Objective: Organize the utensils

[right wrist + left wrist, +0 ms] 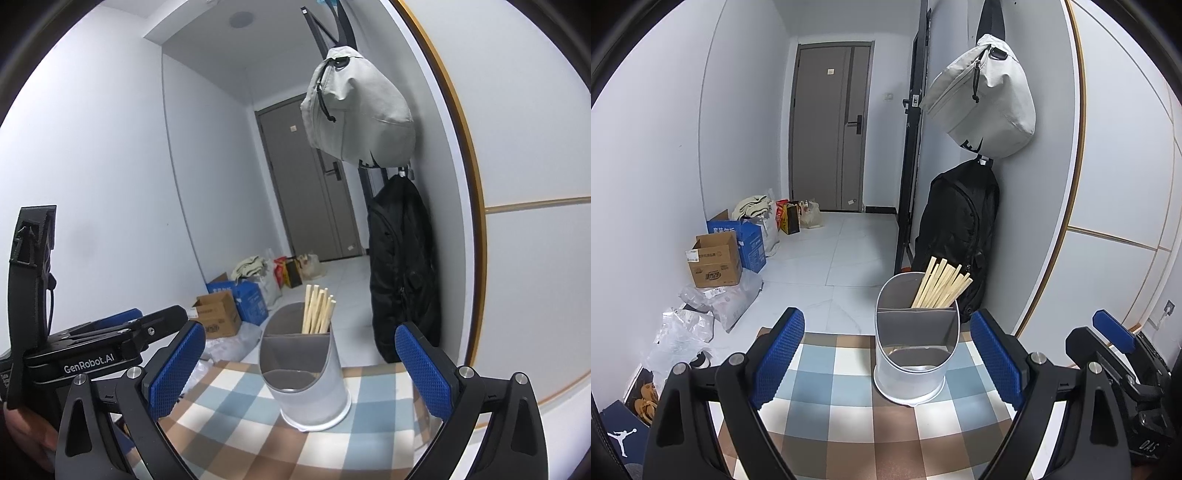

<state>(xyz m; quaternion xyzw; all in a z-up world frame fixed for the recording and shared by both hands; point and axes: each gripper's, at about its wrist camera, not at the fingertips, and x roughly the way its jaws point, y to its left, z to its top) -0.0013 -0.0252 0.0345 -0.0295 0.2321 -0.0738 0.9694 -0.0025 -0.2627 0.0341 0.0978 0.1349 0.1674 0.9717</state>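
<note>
Both the left gripper [888,356] and right gripper [301,365] stand released and empty; the chopsticks [940,284] look light, stiff, best pinched near their upper ends

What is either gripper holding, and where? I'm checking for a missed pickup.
Nothing. Left gripper and right gripper are both open; the holder with chopsticks stands untouched.

Home entrance hallway. Grey front door [831,125] with lever lock at far end; tiled floor [827,251]. Cardboard boxes [716,264] and shopping bags [809,214] along wall, shoes [646,402] below. Grey sling bag [986,99] and black backpack [960,221] hang on hooks.
</note>
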